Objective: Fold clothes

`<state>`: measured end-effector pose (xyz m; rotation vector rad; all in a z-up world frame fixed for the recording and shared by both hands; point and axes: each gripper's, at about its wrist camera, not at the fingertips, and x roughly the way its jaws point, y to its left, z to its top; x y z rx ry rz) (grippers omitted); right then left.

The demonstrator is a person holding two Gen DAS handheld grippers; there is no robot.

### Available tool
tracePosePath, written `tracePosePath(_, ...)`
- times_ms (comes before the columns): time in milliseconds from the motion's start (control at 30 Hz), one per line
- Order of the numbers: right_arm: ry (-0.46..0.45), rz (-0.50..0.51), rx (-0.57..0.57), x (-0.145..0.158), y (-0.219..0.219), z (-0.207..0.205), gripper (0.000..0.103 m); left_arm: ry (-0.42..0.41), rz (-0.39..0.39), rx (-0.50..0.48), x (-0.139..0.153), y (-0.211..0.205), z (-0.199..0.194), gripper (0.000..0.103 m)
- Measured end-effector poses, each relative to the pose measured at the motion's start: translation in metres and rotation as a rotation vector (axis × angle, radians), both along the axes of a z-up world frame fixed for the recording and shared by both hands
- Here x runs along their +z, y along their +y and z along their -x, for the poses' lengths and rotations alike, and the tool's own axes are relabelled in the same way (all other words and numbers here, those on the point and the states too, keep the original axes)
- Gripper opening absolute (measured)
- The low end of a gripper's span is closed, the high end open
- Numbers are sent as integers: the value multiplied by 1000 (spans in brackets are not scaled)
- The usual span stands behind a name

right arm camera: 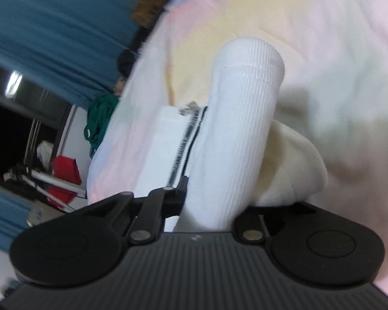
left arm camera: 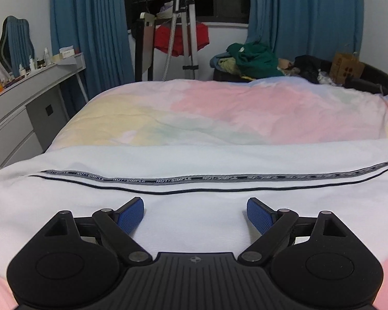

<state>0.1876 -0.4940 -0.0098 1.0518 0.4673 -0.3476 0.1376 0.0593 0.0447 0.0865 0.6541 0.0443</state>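
Observation:
A white garment (left arm camera: 194,160) with a grey lettered band and a thin dark stripe lies flat across the near end of the pastel bed cover (left arm camera: 219,108). My left gripper (left arm camera: 195,213) is open just above the white cloth, its blue pads (left arm camera: 130,214) wide apart and empty. In the right wrist view my right gripper (right arm camera: 214,206) is shut on a ribbed white cuff end of the garment (right arm camera: 243,134), which stands up between the jaws. Its fingertips are hidden by the cloth. The striped band (right arm camera: 186,139) runs beside it. This view is tilted and blurred.
A grey dresser (left arm camera: 25,98) with bottles and a mirror stands left of the bed. A pile of green and dark clothes (left arm camera: 253,59) and a cardboard box (left arm camera: 346,68) sit behind the bed. Blue curtains (left arm camera: 90,25), a drying rack and a red cloth (left arm camera: 181,38) are by the window.

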Motion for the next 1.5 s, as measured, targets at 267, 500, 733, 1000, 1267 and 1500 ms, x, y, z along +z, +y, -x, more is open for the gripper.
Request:
tracePosePath(267, -106, 92, 23, 33, 11, 9, 18, 81, -83, 16, -19, -3, -12, 89)
tracePosePath(500, -125, 199, 67, 49, 20, 1, 18, 153, -42, 37, -31, 5, -25, 90)
tracePosePath(733, -141, 326, 110, 65, 34, 0, 18, 170, -45, 47, -32, 7, -29, 91)
tracePosePath(1000, -151, 757, 191, 99, 105, 0, 18, 141, -7, 25, -14, 13, -20, 91)
tracePosePath(1267, -322, 1289, 444, 130, 269, 27, 18, 41, 61, 82, 20, 40, -4, 91)
tracePosePath(1500, -281, 1451, 857, 47, 398, 49, 18, 15, 138, 172, 33, 78, 14, 91)
